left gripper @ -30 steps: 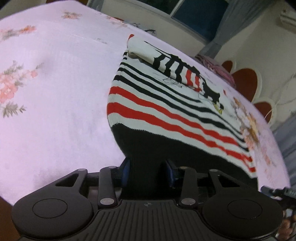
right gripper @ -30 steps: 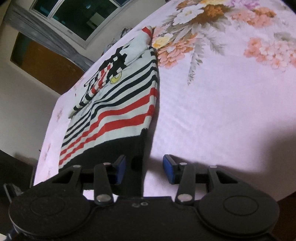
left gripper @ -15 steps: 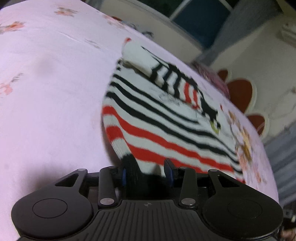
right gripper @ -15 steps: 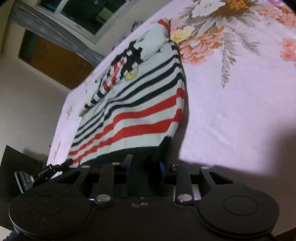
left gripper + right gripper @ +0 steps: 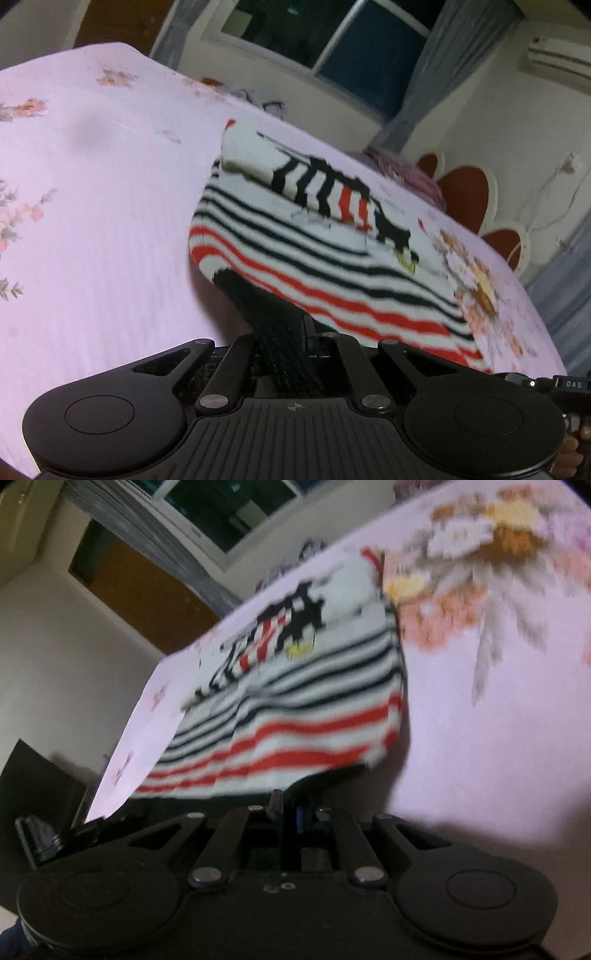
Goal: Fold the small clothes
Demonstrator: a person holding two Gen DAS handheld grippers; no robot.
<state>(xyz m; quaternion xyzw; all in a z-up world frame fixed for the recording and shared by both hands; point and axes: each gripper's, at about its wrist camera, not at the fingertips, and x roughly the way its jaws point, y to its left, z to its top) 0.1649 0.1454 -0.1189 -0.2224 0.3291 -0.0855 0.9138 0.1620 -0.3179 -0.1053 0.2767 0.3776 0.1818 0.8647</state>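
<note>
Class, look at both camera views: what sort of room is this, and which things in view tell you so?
Most likely a bedroom at night: a floral bedsheet covers a wide soft surface, a scalloped red headboard stands at its far end, and a curtained window shows dark outside.

This is a home bedroom: a bed (image 5: 110,206) spread with a pink floral sheet, a headboard (image 5: 465,199) with red padded panels, a dark window (image 5: 317,40) hung with grey curtains (image 5: 432,70), an air conditioner (image 5: 557,55) high on the wall, and a brown wooden door (image 5: 136,587)
</note>
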